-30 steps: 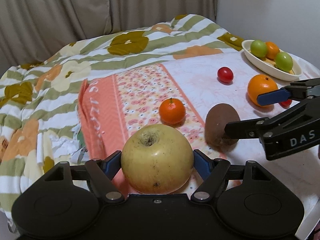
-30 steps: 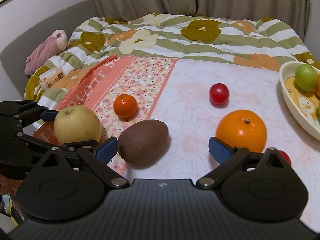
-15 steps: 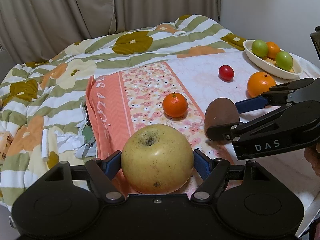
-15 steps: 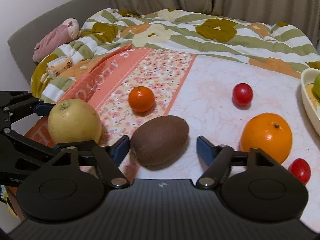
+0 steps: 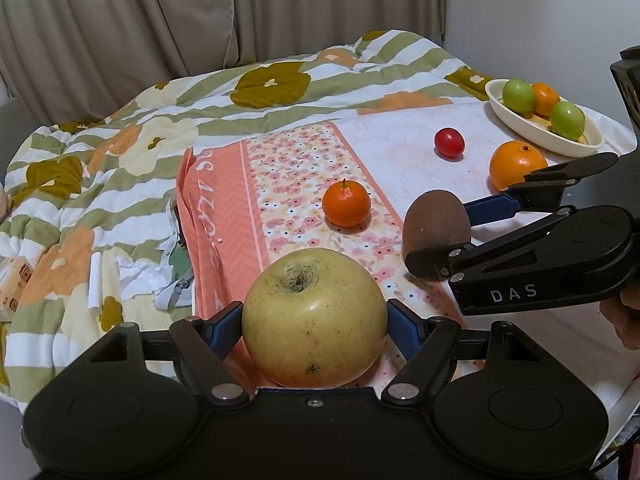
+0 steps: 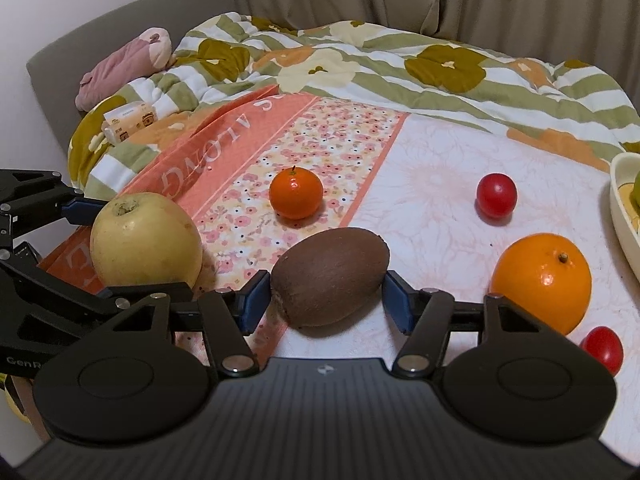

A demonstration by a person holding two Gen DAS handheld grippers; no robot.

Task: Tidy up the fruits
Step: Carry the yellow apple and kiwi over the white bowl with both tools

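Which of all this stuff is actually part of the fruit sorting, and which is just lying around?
Part of the job: apple, kiwi, big orange, small mandarin, red fruits, white dish.

Just lying about: quilt, pink plush, tissue pack.

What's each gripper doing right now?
Left gripper: shut on the yellow apple.
Right gripper: jaws closing around the kiwi, right pad not yet touching.

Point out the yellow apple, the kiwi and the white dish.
yellow apple [image 5: 314,320]: left wrist view, middle of its front skin.
kiwi [image 6: 330,276]: right wrist view, middle of its brown side.
white dish [image 5: 532,132]: left wrist view, its near outer wall.
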